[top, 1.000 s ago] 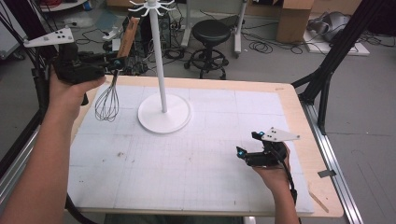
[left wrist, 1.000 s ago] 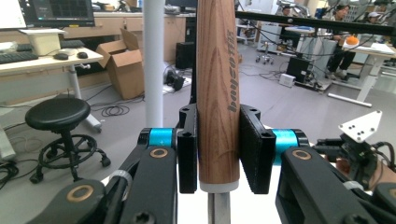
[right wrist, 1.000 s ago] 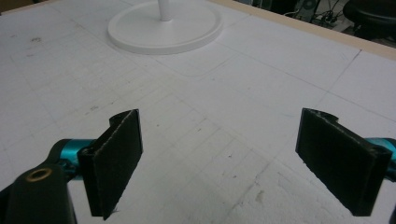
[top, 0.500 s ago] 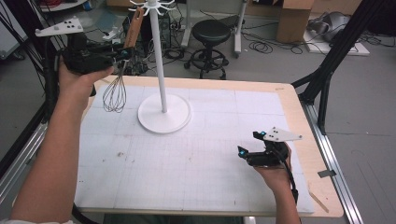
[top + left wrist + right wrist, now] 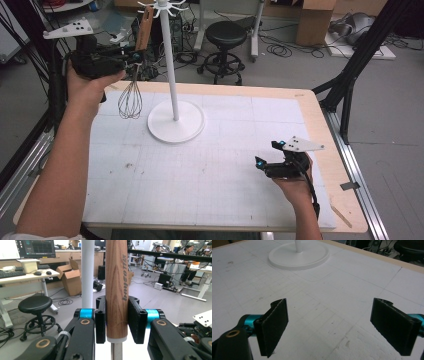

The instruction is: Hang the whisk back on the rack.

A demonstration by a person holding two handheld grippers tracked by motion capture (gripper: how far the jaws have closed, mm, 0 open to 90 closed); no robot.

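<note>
A whisk hangs upright from my left gripper point(image 5: 133, 56), which is shut on its wooden handle point(image 5: 145, 27) above the table's far left corner. Its wire head point(image 5: 130, 100) dangles just left of the white stand's pole point(image 5: 170, 65). The handle's top is close to the hooks point(image 5: 162, 6) at the stand's top. In the left gripper view both pads press the wooden handle point(image 5: 116, 290) low down, with the white pole point(image 5: 88, 272) right behind it on the left. My right gripper point(image 5: 267, 154) rests low over the table's near right, open with nothing between its pads point(image 5: 274, 325).
The stand's round white base point(image 5: 176, 122) sits on the white gridded mat point(image 5: 200, 185) at the far middle; it also lies ahead of the right gripper point(image 5: 298, 256). A black stool point(image 5: 227, 35), cables and boxes are on the floor beyond the table.
The left hand has lifted the whisk a little and carried it rightwards, nearer the stand's pole and hooks. The right gripper has stayed where it was.
</note>
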